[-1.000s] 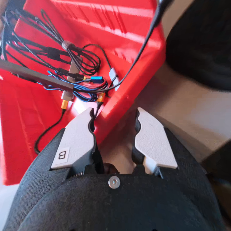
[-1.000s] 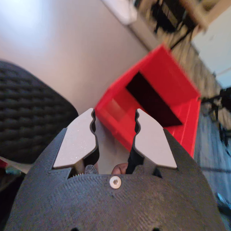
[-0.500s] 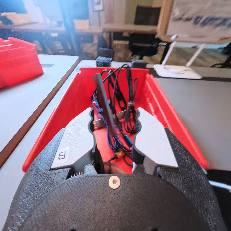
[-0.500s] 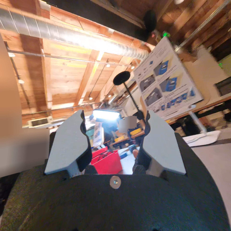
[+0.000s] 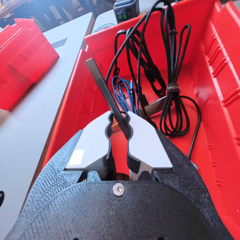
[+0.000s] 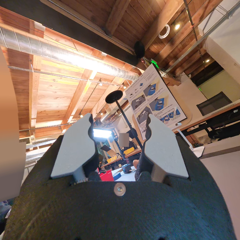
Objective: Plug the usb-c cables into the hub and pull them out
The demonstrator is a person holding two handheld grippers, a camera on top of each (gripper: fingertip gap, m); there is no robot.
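Left claw (image 5: 118, 117): narrowed around a dark flat bar (image 5: 103, 89), contact possibly on one finger only. Hub (image 5: 154, 106) and usb-c cables (image 5: 171, 83): in red bin (image 5: 214, 90). Right claw (image 6: 120, 117): spread, empty, aimed ceilingward.

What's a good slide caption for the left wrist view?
Left gripper closing around a dark flat bar above cables in a red bin.
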